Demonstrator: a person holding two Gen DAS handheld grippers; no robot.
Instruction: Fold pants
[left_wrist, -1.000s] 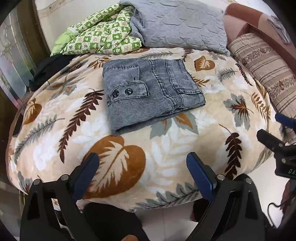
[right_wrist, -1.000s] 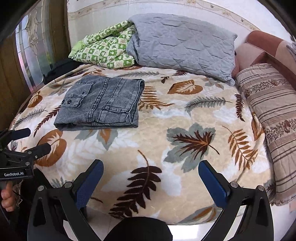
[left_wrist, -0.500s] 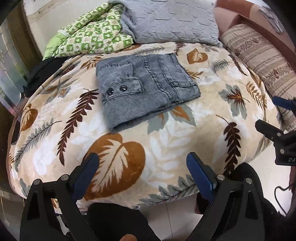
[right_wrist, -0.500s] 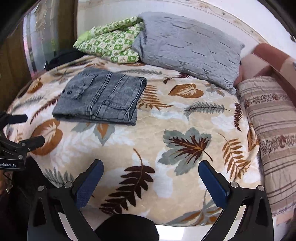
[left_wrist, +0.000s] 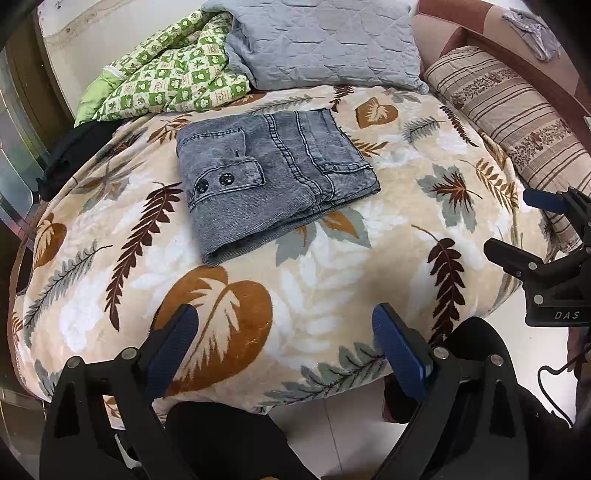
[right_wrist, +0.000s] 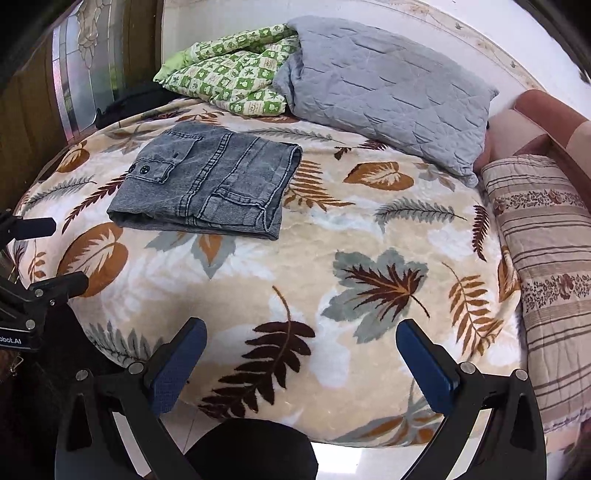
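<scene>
The gray pants (left_wrist: 273, 184) lie folded into a neat square on the leaf blanket (left_wrist: 332, 280). In the left wrist view they sit up toward 12 o'clock, well away from both grippers. A pocket flap with two dark buttons (left_wrist: 213, 181) faces up.

The left gripper (left_wrist: 286, 343) hangs at the near edge of the bed. Its blue fingers (left_wrist: 397, 349) are spread wide, with nothing between them. The right gripper (right_wrist: 301, 360) is also at the near edge, with fingers wide and nothing held. From the right gripper the pants (right_wrist: 210, 188) are at about 11 o'clock.

In the left wrist view the right gripper shows at 3 o'clock. In the right wrist view the left gripper shows at 9 o'clock.

Behind the pants, at 12 o'clock, lie a gray pillow (left_wrist: 325, 40) and a green checked quilt (left_wrist: 173, 77). A striped pillow (right_wrist: 546, 258) lies at 3 o'clock. Something black (left_wrist: 74, 151) sits at 10 o'clock, maybe cloth; it is too dark to tell.
</scene>
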